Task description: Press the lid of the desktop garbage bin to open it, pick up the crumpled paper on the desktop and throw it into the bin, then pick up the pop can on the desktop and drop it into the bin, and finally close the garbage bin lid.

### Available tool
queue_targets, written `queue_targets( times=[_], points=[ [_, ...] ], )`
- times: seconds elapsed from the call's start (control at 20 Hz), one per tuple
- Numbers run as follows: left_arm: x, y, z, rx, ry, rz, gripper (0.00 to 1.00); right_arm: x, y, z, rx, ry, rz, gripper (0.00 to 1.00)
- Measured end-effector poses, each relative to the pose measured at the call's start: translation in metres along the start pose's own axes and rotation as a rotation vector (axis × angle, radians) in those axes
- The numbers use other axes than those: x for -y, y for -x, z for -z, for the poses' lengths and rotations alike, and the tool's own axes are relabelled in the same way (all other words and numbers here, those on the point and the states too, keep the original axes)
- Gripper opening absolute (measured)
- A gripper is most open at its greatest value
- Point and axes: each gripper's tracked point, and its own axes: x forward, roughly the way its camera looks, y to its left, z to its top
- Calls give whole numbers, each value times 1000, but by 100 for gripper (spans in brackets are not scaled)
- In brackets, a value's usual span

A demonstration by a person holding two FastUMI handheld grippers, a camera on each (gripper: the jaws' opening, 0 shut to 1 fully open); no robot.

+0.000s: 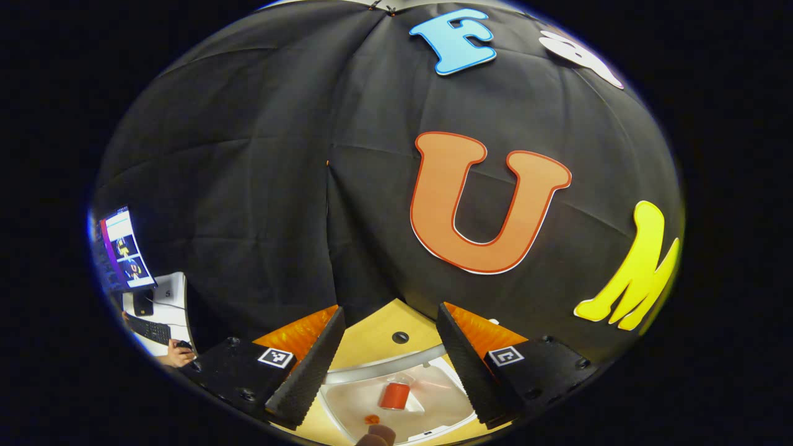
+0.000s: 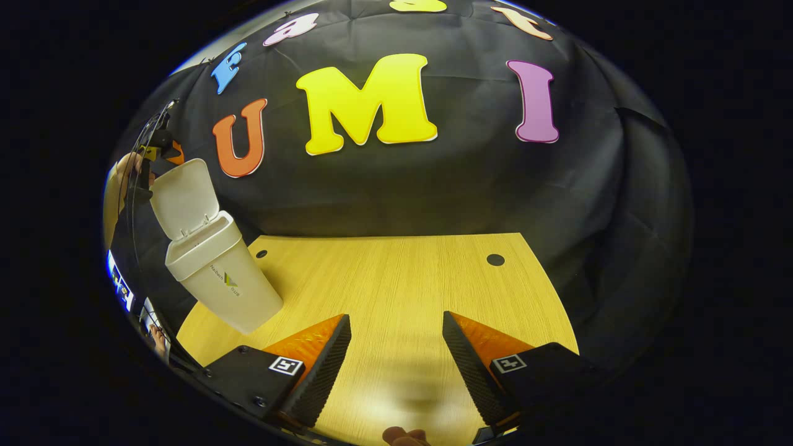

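Left gripper (image 1: 391, 350): jaws spread wide, nothing between them. I'm looking straight down into the open white plastic desktop bin (image 1: 347, 409). Red pop can (image 1: 394, 396) lies inside it on the bin's pale lining, with a small orange scrap (image 1: 372, 419) just beside it. Can't tell if the crumpled paper is in there. Light wood desktop (image 1: 372, 337) shows past the bin rim. Off to the left of that view: a lit monitor (image 1: 124, 248), a black keyboard (image 1: 148, 329), and a person's hand (image 1: 178, 356) next to it.

Right gripper (image 2: 396, 353): jaws also wide, holding nothing, hovering over bare desktop. In the right gripper view the bin stands on the desk's left side with its flip lid (image 2: 184, 198) up, tilted back. The other gripper, in a hand (image 2: 121, 179), sits just above and beside the raised lid.
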Motion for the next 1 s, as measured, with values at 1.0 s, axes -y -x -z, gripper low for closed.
queue_targets(
  times=[1.0],
  points=[
    [2,20,167,-153,-37,-29,98,52,29,60,-77,27,-33,95]
  ],
)
